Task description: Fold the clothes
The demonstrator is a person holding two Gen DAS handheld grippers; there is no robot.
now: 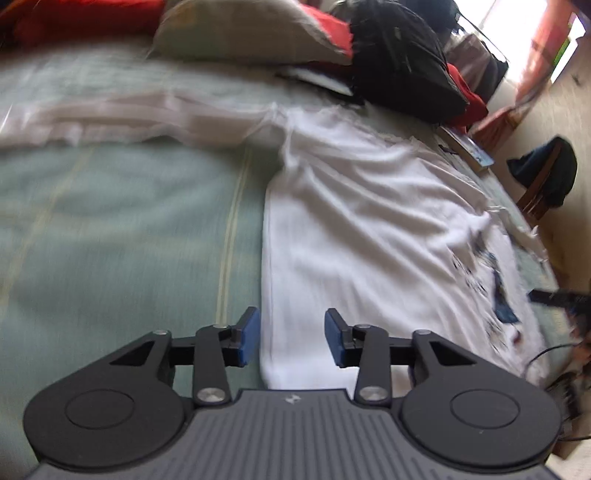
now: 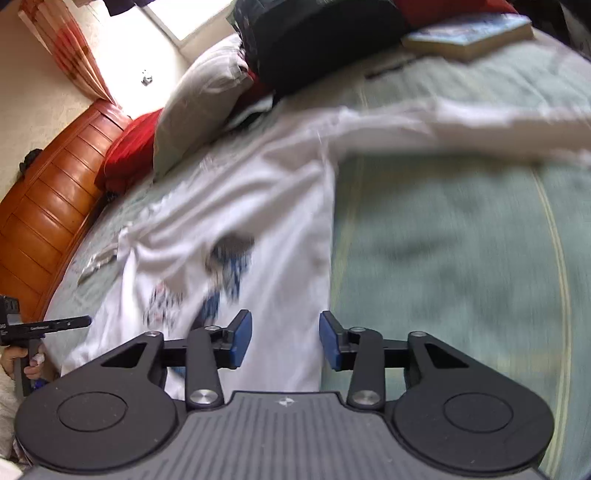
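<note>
Both grippers, left (image 1: 291,338) and right (image 2: 285,339), angle downward with jaws parted and empty over a white shirt (image 1: 369,229) spread on a green bedspread (image 1: 129,229).

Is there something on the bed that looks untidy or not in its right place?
Yes. The white T-shirt lies wrinkled on the green bedspread, one long sleeve stretched sideways, not folded in. A book sits near the bed's edge beside a black bag. Both grippers hold nothing.

Green bed (image 1: 129,221), white shirt (image 1: 351,221) spread flat, pillow (image 1: 240,33), book (image 2: 469,33)
</note>
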